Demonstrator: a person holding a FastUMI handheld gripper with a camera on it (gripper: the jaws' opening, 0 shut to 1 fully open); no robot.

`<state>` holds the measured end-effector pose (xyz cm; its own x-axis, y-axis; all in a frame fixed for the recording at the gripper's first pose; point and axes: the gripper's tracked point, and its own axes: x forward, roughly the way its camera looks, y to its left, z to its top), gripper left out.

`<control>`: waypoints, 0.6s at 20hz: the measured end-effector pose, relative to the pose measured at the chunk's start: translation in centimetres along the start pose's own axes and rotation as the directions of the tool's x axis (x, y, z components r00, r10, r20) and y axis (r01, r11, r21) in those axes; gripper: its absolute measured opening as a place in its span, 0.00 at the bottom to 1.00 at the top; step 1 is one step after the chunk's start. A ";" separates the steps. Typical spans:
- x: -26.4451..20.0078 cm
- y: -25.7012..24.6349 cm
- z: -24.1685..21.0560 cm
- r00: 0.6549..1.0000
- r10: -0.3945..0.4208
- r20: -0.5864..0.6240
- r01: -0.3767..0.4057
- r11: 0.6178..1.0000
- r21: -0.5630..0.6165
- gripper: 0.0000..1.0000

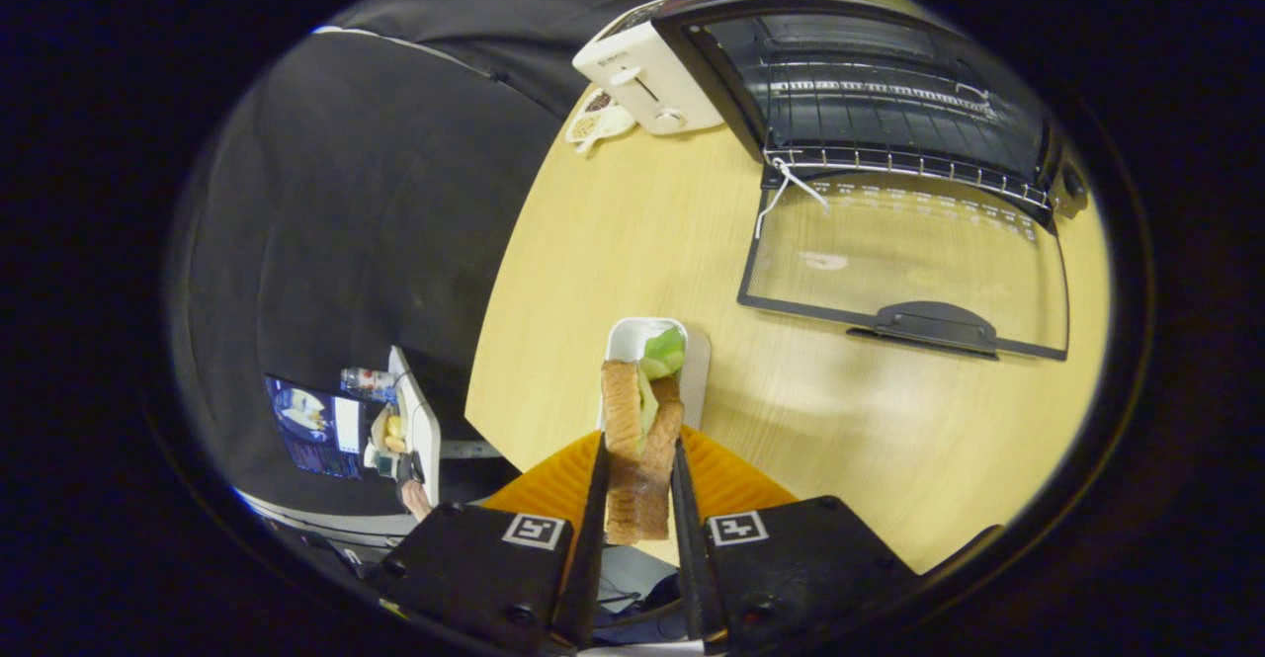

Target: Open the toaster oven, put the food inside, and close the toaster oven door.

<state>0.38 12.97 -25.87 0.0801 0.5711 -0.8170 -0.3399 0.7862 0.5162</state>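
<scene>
1. Sandwich of two toasted brown bread slices with pale green filling: it sits clamped between the black jaws of the gripper, lifted over the bench's near edge.
2. It looks light, soft and crumbly; a gentle grip on the crusts, as now, seems best.
3. Just beyond lies a small white rectangular dish with green food.
4. Farther on the pale wooden bench, the black toaster oven stands open, its glass door flat.
5. A white pop-up toaster stands beside it, clear of the path.
</scene>
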 end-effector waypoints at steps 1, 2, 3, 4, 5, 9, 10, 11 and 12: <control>-0.4 0.4 -0.1 1.000 0.013 0.010 -0.013 1.000 0.016 0.39; -0.9 0.9 0.0 0.999 0.032 0.024 -0.033 0.999 0.031 0.39; -1.5 1.2 -0.1 0.998 0.055 0.036 -0.056 0.998 0.035 0.38; -2.2 1.5 0.0 0.995 0.084 0.049 -0.086 0.996 0.041 0.37; -2.8 2.0 0.2 0.991 0.115 0.067 -0.118 0.992 0.041 0.38; -5.1 1.8 1.0 0.970 0.196 0.145 -0.197 0.980 -0.010 0.37; -5.7 1.2 1.2 0.964 0.204 0.170 -0.202 0.979 -0.030 0.37; -6.4 1.2 1.6 0.956 0.214 0.200 -0.213 0.977 -0.031 0.37; -6.8 0.9 1.9 0.948 0.227 0.224 -0.227 0.974 -0.026 0.37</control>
<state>1.33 10.26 -19.32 0.2087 0.7725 -0.5997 -0.3733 0.6297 0.6813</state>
